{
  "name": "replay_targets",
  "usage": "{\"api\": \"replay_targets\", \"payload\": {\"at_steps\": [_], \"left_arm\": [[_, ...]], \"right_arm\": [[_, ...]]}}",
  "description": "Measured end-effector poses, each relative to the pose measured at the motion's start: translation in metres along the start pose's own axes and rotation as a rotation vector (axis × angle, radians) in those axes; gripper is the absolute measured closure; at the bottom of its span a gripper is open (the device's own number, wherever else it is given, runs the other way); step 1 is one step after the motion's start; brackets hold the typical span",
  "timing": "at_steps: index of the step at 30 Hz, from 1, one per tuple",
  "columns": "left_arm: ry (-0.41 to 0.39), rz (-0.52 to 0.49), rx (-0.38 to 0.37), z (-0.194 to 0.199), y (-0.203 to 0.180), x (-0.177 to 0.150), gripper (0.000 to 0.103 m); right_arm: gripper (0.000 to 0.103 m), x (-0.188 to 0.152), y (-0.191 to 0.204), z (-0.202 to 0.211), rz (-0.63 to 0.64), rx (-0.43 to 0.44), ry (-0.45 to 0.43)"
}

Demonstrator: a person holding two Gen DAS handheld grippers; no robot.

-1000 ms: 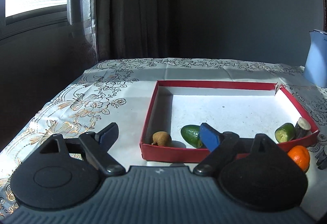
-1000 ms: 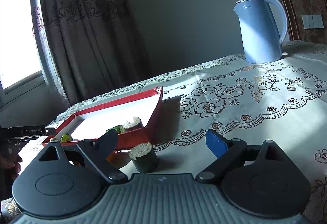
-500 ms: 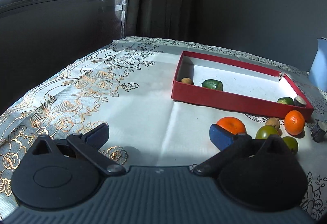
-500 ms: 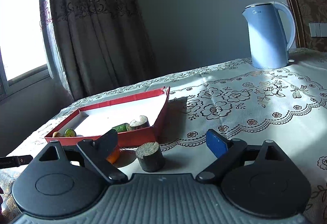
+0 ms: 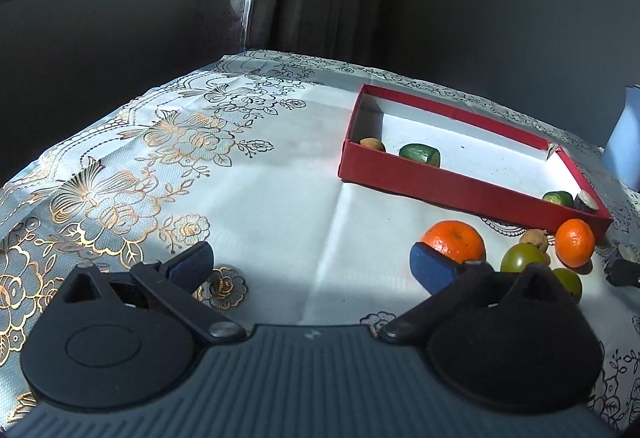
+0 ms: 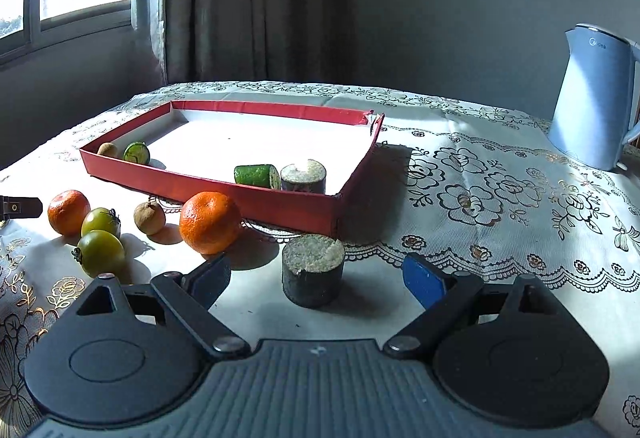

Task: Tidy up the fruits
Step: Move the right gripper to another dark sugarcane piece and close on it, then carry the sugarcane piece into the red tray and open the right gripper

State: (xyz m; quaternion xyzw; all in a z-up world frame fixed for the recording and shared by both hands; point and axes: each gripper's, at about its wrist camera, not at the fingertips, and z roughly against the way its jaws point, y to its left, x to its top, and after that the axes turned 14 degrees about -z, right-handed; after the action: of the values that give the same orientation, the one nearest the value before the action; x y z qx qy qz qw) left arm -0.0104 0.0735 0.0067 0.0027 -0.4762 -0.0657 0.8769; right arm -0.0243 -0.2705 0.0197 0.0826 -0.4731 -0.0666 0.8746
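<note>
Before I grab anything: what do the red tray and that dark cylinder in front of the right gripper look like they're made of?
Red tray: looks like thin cardboard, matte red outside, white inside; its far corner is torn and bent. Dark cylinder: dark smooth skin around a pale, grainy cut top with a chipped edge, possibly a cut sugarcane piece, though the look leaves it open.

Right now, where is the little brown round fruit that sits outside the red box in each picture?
Left wrist view: the small brown fruit sits right of centre on the tablecloth, between the green tomato and the smaller orange.
Right wrist view: it sits left of centre, just left of the big near orange.
Shared landmark: the red box, whose front wall lies just behind the fruit in both.
</note>
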Motion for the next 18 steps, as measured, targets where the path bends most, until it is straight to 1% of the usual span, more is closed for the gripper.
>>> {"api": "replay_targets", "payload": {"at_steps": [4,5,6,7,8,9,11,15,18], "left_arm": [[0.001,0.01,-0.004,0.0,0.002,0.0,0.0],[0.001,0.01,-0.005,0.0,0.001,0.0,0.0],[0.003,0.011,-0.006,0.0,0.002,0.0,0.0],[0.004,0.011,-0.006,0.0,0.002,-0.001,0.0],[0.004,0.011,-0.006,0.0,0.002,-0.001,0.0],[0.003,0.012,-0.006,0.0,0.002,-0.001,0.0],[0.002,0.015,-0.005,0.0,0.002,-0.001,0.0],[0.001,0.022,-0.007,0.0,0.003,-0.001,0.0],[-0.003,0.031,-0.008,0.001,0.004,-0.001,0.0]], "right_arm": [[0.01,0.002,0.001,-0.002,0.012,-0.019,0.01],[0.011,0.003,0.001,-0.003,0.012,-0.021,0.011],[0.02,0.004,0.0,-0.004,0.007,-0.02,0.016],[0.027,0.004,-0.001,-0.005,0.003,-0.019,0.027],[0.041,0.004,-0.001,-0.008,-0.001,-0.014,0.046],[0.052,0.004,-0.002,-0.01,-0.004,-0.006,0.062],[0.054,0.005,-0.003,-0.012,-0.007,0.006,0.073],[0.069,0.004,-0.001,-0.014,0.006,0.015,0.083],[0.07,0.003,0.002,-0.012,0.013,0.007,0.071]]}}
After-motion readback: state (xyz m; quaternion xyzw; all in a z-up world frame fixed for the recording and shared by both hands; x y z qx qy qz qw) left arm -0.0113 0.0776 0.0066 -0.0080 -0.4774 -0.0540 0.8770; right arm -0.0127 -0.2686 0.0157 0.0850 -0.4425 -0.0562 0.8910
